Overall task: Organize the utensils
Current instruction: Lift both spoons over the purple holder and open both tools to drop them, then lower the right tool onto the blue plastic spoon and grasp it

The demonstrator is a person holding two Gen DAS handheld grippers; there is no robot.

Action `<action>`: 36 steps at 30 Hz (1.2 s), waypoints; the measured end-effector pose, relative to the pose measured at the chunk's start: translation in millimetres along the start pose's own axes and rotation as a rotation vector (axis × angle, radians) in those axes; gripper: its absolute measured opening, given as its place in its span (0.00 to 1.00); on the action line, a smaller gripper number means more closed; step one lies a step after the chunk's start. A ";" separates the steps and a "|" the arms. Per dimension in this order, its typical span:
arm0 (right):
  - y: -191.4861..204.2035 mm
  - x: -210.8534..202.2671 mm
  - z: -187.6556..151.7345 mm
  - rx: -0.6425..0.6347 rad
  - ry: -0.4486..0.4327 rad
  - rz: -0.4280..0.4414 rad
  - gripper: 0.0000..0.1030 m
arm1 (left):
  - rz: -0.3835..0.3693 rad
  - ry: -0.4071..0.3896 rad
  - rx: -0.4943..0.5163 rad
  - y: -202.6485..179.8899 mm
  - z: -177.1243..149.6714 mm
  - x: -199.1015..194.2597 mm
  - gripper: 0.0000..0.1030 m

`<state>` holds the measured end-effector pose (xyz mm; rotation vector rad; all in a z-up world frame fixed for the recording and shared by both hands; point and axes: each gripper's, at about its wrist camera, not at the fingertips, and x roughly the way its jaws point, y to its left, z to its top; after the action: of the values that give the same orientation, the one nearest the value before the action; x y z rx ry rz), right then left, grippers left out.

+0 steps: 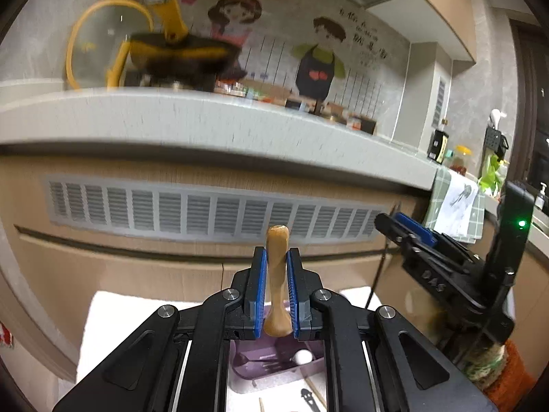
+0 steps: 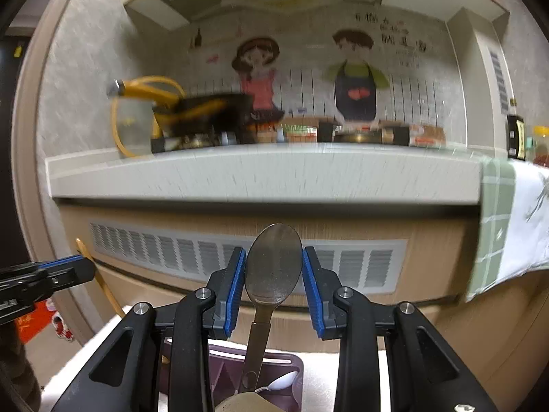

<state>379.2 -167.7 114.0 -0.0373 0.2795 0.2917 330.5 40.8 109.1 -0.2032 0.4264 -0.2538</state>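
My left gripper (image 1: 277, 267) is shut on a wooden utensil handle (image 1: 276, 274) that stands upright between the blue pads. Below it lies a purple utensil tray (image 1: 271, 367) with a white spoon inside. My right gripper (image 2: 274, 267) is shut on the bowl of a metal spoon (image 2: 272, 267), bowl up, handle hanging down toward the purple tray (image 2: 260, 370). The right gripper shows at the right of the left wrist view (image 1: 411, 233). The left gripper shows at the left edge of the right wrist view (image 2: 61, 271), with the wooden utensil's thin shaft beside it.
A grey counter (image 1: 206, 120) runs ahead above a vent grille (image 1: 206, 213). On it stand a yellow-handled pan (image 1: 178, 55) and a glass lid. A green checked cloth (image 2: 507, 226) hangs at the right. The tray rests on a white surface (image 1: 113, 322).
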 end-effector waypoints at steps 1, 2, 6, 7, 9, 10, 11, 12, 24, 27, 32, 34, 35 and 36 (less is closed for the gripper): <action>2.4 7.9 -5.8 -0.009 0.009 -0.011 0.30 | -0.008 0.018 -0.006 3.5 -4.9 8.3 0.12; 4.6 15.4 -11.9 -0.021 0.018 -0.017 0.30 | -0.015 0.030 -0.009 4.1 -9.3 13.5 0.12; 6.6 32.9 -35.1 -0.028 0.091 -0.003 0.29 | -0.043 0.091 -0.022 10.7 -32.6 34.4 0.12; 5.9 36.1 -44.0 -0.021 0.119 0.003 0.30 | -0.043 0.108 -0.029 12.2 -39.3 39.0 0.12; 3.8 39.7 -58.8 -0.010 0.175 0.025 0.30 | -0.049 0.131 -0.055 17.0 -49.9 45.8 0.12; 2.7 43.3 -66.2 -0.002 0.220 0.055 0.30 | -0.057 0.141 -0.067 19.5 -53.8 49.5 0.14; 0.6 47.3 -72.7 0.007 0.263 0.092 0.31 | -0.065 0.156 -0.077 21.6 -58.2 53.2 0.19; -0.8 50.3 -77.7 0.015 0.296 0.114 0.31 | -0.065 0.164 -0.084 21.4 -60.3 54.3 0.23; -22.0 -37.5 -70.9 0.003 0.257 0.100 0.32 | 0.066 0.002 -0.082 6.1 -66.5 -37.2 0.41; -26.7 -57.5 -81.2 -0.005 0.300 0.088 0.32 | 0.099 0.033 -0.102 5.2 -86.5 -50.6 0.42; -34.2 -86.1 -129.9 0.018 0.418 0.050 0.32 | 0.110 0.150 -0.160 11.7 -134.1 -64.8 0.43; -39.1 -93.8 -149.2 0.050 0.464 0.046 0.32 | 0.116 0.181 -0.171 13.4 -150.5 -72.1 0.43; -41.2 -96.7 -156.8 0.062 0.479 0.042 0.32 | 0.120 0.190 -0.173 13.9 -157.6 -76.2 0.43; -43.3 -100.5 -170.2 0.086 0.510 0.039 0.32 | 0.124 0.201 -0.173 14.7 -165.2 -80.5 0.43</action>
<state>253.9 -250.2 -21.8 -0.0209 0.7990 0.3064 191.3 54.4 -11.1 -0.3208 0.6594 -0.1151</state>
